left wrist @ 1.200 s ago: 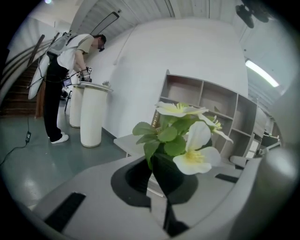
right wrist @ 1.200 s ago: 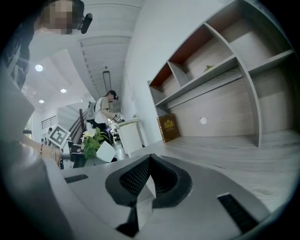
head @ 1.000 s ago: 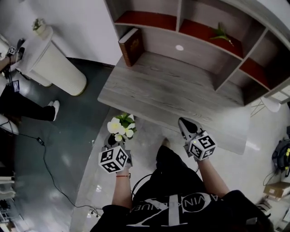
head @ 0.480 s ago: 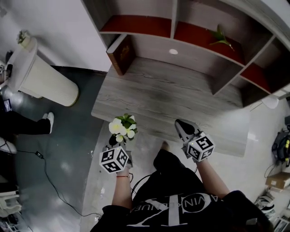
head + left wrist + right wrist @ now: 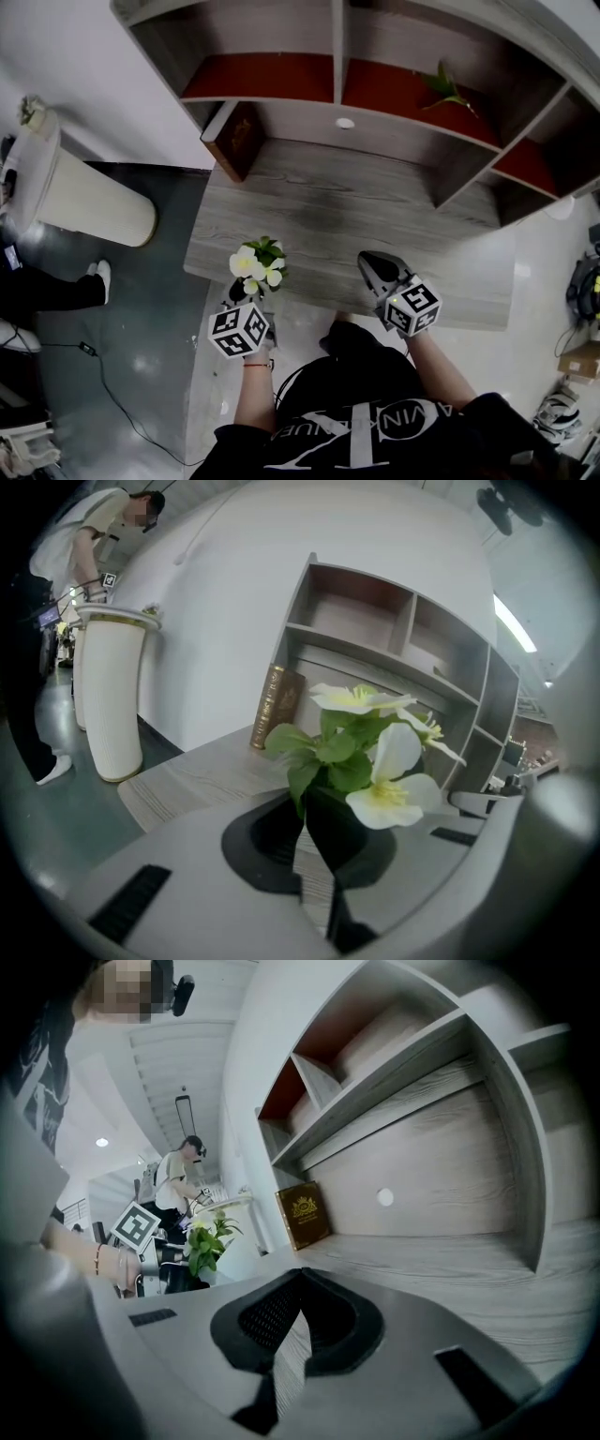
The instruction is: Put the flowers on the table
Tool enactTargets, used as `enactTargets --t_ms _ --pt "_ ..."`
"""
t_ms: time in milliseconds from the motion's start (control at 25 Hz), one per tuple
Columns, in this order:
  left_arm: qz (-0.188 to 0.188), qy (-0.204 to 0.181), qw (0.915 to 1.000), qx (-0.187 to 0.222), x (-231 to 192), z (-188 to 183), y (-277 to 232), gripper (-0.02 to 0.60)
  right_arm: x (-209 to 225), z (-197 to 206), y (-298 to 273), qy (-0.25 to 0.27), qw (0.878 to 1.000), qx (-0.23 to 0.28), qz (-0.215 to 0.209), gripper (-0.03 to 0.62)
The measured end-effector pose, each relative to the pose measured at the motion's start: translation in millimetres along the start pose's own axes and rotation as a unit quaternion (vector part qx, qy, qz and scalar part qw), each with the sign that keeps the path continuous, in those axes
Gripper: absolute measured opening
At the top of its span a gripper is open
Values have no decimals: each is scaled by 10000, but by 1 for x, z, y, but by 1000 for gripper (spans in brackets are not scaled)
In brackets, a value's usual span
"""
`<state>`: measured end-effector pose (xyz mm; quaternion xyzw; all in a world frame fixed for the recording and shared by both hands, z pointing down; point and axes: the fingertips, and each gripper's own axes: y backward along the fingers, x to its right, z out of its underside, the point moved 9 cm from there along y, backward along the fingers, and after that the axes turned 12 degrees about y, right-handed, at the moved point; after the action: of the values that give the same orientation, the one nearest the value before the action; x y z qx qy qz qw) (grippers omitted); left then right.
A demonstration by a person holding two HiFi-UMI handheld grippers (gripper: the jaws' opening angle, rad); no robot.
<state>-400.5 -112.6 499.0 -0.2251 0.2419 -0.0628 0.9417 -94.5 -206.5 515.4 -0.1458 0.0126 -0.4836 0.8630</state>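
Observation:
A small black pot of white flowers with green leaves [image 5: 256,264] hangs over the front left edge of the grey wooden table [image 5: 356,211]. My left gripper [image 5: 243,292] is shut on the pot. In the left gripper view the flowers [image 5: 375,752] rise from the dark pot [image 5: 339,825], which sits between the jaws of the left gripper [image 5: 317,878]. My right gripper [image 5: 368,263] is shut and holds nothing, its tip over the table's front edge. In the right gripper view the right gripper [image 5: 289,1340] points across the tabletop [image 5: 469,1251].
A brown book [image 5: 234,141] leans at the table's back left. Shelves with red backs rise behind the table, one holding a small green plant [image 5: 448,86]. A tall white column [image 5: 80,192] stands on the dark floor at left, near a person's legs [image 5: 52,286] and cables.
Both grippers and the camera have moved toward the table. The flowers, still held, went from above the floor to above the table's front edge.

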Motion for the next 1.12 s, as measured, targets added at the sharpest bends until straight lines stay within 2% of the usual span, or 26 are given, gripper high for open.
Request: enactTargets --t_ms 240,440,600,1120 --pt "161 -47 9998 -136 12 -4 -29 11 12 -2 -9 -24 10000 -27 -4 9" --pt "156 -20 9994 -319 14 1 -37 11 14 1 -14 -125 9999 -52 8 9" --pt "192 -181 9984 -496 12 -1 -40 11 8 4 -19 -246 9997 -86 42 9" --pt "746 -552 9898 -1077 8 -21 -90 12 -4 -2 -28 -557 9960 -45 701 10"
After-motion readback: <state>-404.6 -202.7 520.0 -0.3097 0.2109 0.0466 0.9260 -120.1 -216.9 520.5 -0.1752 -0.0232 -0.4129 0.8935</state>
